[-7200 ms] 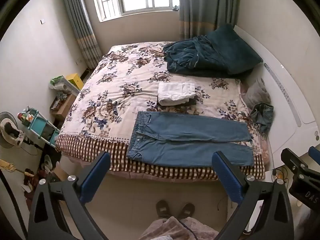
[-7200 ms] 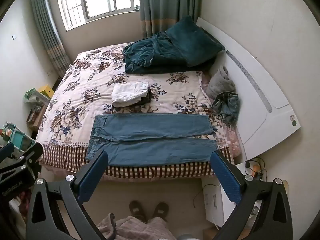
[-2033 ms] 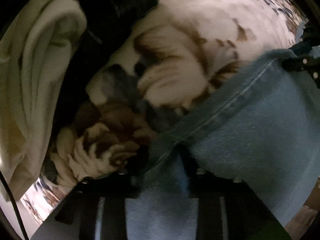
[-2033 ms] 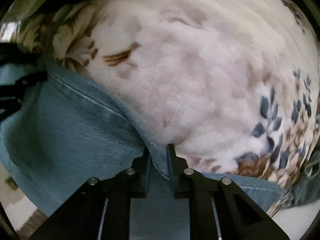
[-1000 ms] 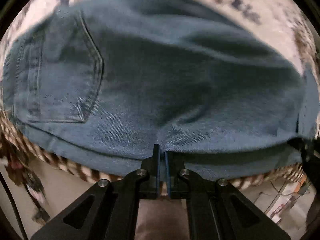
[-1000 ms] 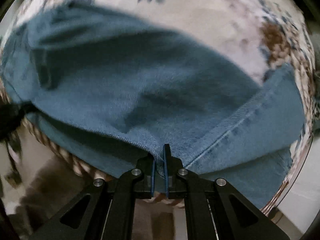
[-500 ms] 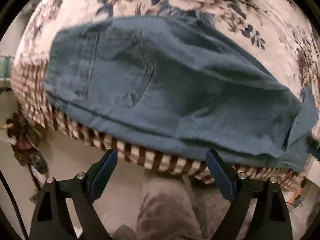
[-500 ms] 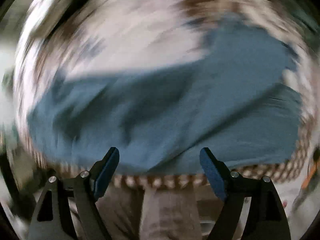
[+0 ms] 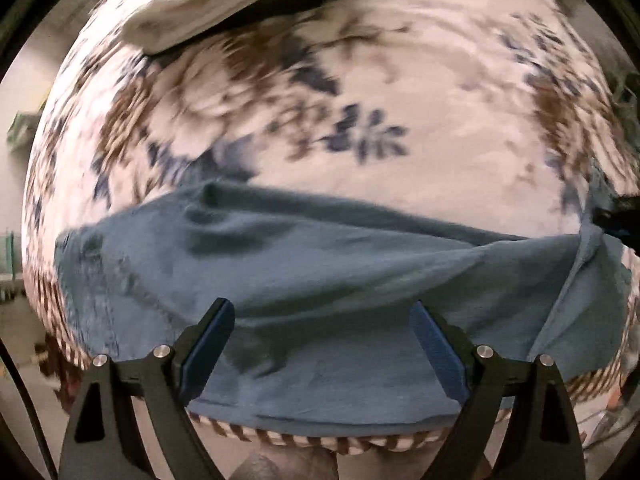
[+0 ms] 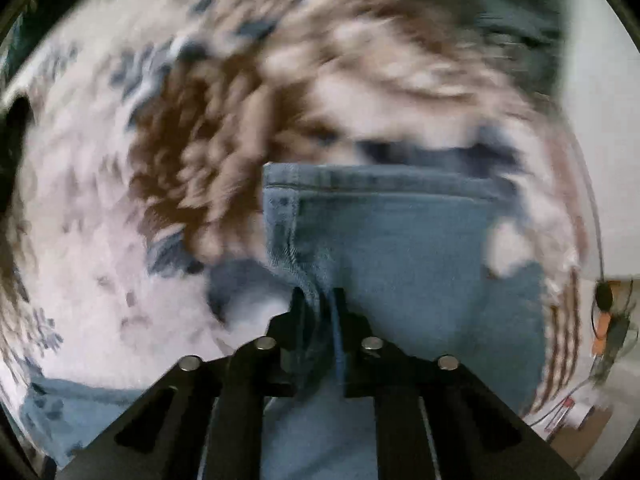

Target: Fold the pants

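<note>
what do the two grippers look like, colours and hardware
Both are black plastic frames with triangular cut-outs and round silver bolt heads. The left gripper has two tapered fingers faced with blue pads. On the right gripper a thin blue pad edge shows between its black fingers.

Left gripper (image 9: 322,336): black angular frame, blue pads (image 9: 438,350) inside the fingers, silver screws behind them. Right gripper (image 10: 323,300): same black frame, four silver screws.
</note>
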`<action>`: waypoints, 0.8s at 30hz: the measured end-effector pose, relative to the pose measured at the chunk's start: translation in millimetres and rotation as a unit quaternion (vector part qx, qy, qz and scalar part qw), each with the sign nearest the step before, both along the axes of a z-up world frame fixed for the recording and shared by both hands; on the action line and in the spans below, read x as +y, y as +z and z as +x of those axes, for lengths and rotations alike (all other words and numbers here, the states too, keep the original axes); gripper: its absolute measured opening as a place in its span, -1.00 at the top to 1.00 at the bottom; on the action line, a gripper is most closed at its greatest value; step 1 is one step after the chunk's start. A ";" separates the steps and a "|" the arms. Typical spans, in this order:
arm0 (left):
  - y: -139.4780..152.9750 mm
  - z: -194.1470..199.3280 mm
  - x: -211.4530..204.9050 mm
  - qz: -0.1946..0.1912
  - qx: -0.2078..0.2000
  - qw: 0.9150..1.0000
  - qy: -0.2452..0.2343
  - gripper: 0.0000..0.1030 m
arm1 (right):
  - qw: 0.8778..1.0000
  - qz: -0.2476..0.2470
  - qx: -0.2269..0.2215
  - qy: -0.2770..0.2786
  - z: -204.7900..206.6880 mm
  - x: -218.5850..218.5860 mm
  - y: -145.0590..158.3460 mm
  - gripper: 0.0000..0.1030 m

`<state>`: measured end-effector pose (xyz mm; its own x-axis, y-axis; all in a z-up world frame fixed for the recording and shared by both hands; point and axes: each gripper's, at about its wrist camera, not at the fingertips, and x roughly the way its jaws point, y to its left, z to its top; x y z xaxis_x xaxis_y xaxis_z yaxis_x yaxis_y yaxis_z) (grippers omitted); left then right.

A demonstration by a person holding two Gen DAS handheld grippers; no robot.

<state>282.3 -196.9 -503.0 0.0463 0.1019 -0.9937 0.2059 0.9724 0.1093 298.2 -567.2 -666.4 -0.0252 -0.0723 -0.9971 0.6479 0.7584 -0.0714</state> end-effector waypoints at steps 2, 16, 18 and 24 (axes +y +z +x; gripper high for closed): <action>2.5 -0.7 -8.5 -0.006 0.000 1.000 -0.015 -0.75 | 0.999 -0.005 -0.019 -0.049 -51.9 -16.0 28.7 0.89; -15.9 -28.1 -51.3 -0.002 0.040 0.998 -0.049 -0.75 | 0.951 0.131 -0.006 -0.281 -277.2 -88.2 15.6 0.34; -16.6 -28.1 -49.2 -0.001 0.043 0.998 -0.045 -0.75 | 0.950 0.118 -0.016 -0.288 -286.1 -92.6 29.5 0.33; -7.6 -31.4 -0.5 -0.006 0.038 0.999 0.015 -0.75 | 0.966 0.150 -0.013 -0.210 -237.0 -55.6 45.2 0.07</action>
